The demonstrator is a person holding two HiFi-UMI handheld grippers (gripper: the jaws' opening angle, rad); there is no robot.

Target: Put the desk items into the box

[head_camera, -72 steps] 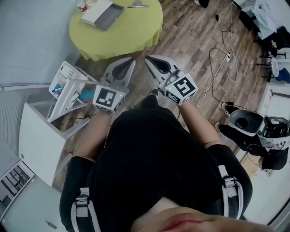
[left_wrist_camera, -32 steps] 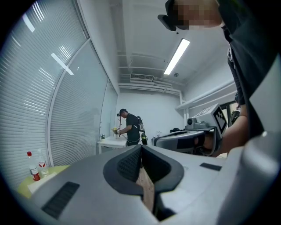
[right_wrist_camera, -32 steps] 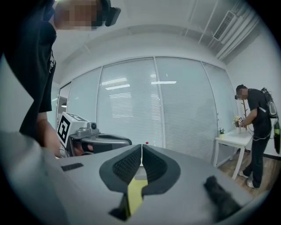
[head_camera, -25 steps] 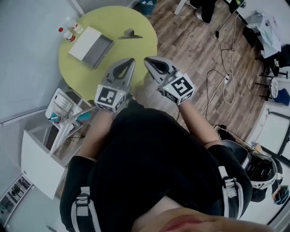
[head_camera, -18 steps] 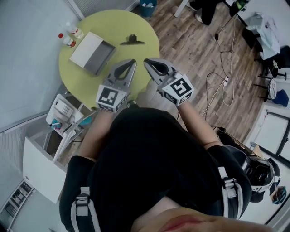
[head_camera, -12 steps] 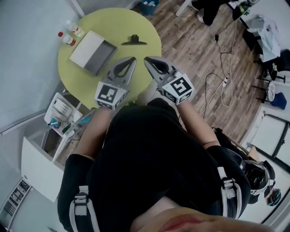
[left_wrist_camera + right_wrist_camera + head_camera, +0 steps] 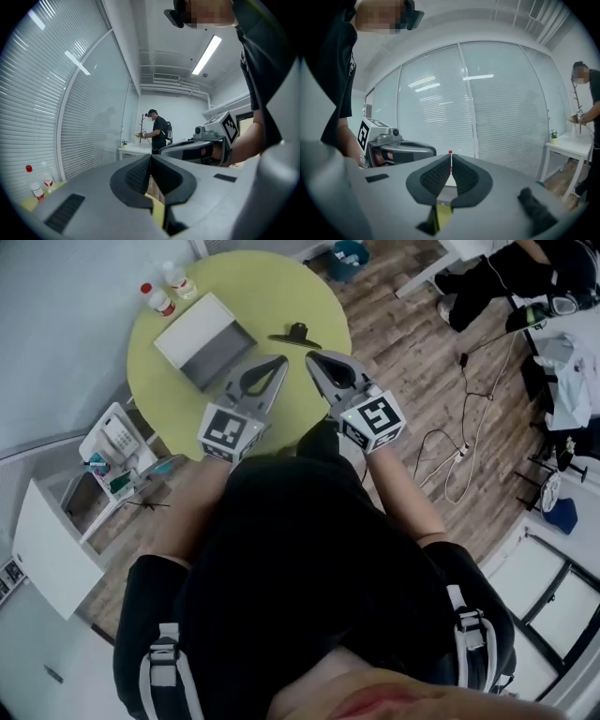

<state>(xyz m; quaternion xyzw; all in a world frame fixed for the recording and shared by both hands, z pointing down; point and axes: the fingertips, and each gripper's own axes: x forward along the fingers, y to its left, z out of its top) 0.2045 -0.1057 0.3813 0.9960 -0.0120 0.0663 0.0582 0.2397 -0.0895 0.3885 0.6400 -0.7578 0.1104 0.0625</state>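
Observation:
In the head view a round yellow-green table (image 7: 187, 399) carries an open box (image 7: 202, 343) with a white lid and a grey tray. A black clip-like item (image 7: 296, 336) lies to the box's right. Two small red-capped bottles (image 7: 156, 299) stand at the table's far left edge. My left gripper (image 7: 280, 360) and right gripper (image 7: 310, 355) hover side by side over the table's near part, both shut and empty. In the left gripper view the left gripper (image 7: 150, 157) has its jaws together. The right gripper (image 7: 450, 158) looks the same, with the black item (image 7: 534, 212) at lower right.
A white wire rack (image 7: 111, 448) holding small things stands left of the table, beside a white cabinet (image 7: 52, 535). Cables (image 7: 455, 457) trail over the wood floor on the right. A person (image 7: 502, 273) sits at the upper right; another person (image 7: 157, 132) stands at a white side table (image 7: 572, 143).
Both grippers have moved forward from the table's near edge to over its top. The table, box and black item now sit closer in the head view. Both jaws stayed together.

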